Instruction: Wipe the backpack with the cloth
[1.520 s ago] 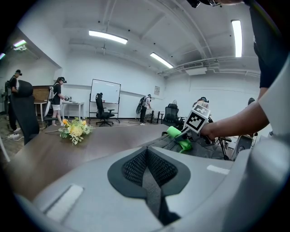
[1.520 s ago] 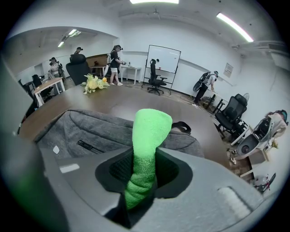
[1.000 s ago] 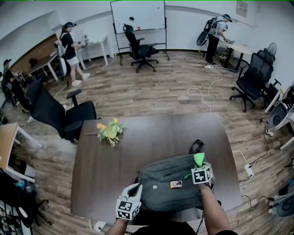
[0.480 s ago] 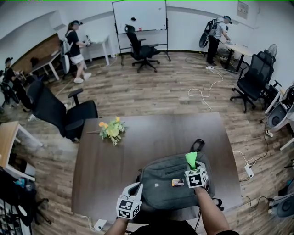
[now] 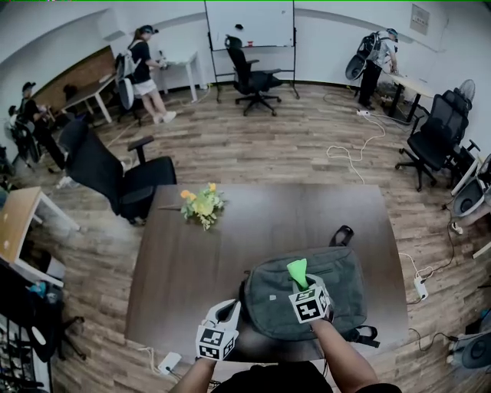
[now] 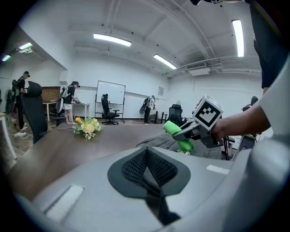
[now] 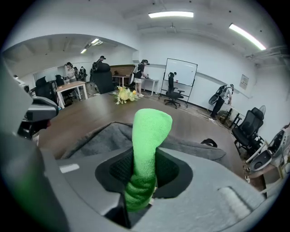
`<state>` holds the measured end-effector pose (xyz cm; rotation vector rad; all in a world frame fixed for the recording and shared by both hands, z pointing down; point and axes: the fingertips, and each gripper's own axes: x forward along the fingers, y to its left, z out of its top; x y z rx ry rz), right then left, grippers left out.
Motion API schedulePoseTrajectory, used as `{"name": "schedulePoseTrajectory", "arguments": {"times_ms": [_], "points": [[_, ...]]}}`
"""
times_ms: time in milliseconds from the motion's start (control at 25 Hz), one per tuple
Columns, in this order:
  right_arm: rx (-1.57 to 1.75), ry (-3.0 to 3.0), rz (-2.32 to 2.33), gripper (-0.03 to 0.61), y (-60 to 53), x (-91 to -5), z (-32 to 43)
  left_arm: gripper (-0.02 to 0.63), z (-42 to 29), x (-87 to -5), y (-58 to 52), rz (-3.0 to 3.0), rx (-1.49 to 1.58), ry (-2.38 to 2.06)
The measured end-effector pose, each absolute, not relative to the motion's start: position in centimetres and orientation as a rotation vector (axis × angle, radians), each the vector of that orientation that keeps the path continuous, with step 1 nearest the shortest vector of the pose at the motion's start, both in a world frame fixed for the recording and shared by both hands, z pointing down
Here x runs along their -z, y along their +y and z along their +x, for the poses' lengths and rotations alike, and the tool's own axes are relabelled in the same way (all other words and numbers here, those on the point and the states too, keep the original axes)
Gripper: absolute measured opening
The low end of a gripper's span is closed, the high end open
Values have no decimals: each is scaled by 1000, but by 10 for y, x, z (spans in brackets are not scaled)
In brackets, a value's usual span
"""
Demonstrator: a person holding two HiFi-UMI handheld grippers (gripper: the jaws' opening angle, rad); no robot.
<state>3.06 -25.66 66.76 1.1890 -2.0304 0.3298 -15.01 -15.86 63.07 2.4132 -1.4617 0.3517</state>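
A grey backpack (image 5: 341, 288) lies flat on the near right part of the dark table (image 5: 253, 222). My right gripper (image 5: 300, 282) hovers over the backpack's left half, shut on a bright green cloth (image 5: 297, 269) that sticks up out of its jaws. In the right gripper view the cloth (image 7: 147, 136) stands rolled between the pads, with the backpack (image 7: 102, 140) just beyond it. My left gripper (image 5: 224, 313) is shut with nothing held, at the table's near edge left of the backpack. The left gripper view shows the cloth (image 6: 178, 135) and the backpack (image 6: 156, 139).
A bunch of yellow flowers (image 5: 201, 205) lies on the table's far left. A black office chair (image 5: 115, 176) stands off the table's left corner. Beyond the table are more chairs, a whiteboard (image 5: 248, 23) and several people. Cables (image 5: 349, 157) trail over the wood floor.
My right gripper has carried the cloth leftward across the backpack, from its right side toward its left half. The left gripper has stayed at the near edge.
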Motion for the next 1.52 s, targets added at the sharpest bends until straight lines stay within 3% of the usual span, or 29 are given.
{"name": "schedulePoseTrajectory", "arguments": {"times_ms": [720, 1520], "points": [[-611, -2124, 967, 109, -209, -712, -79, 20, -181, -632, -124, 2327, -322, -1543], [-557, -1990, 1045, 109, -220, -740, -15, 20, -168, -618, -144, 2361, -278, -1538]]}}
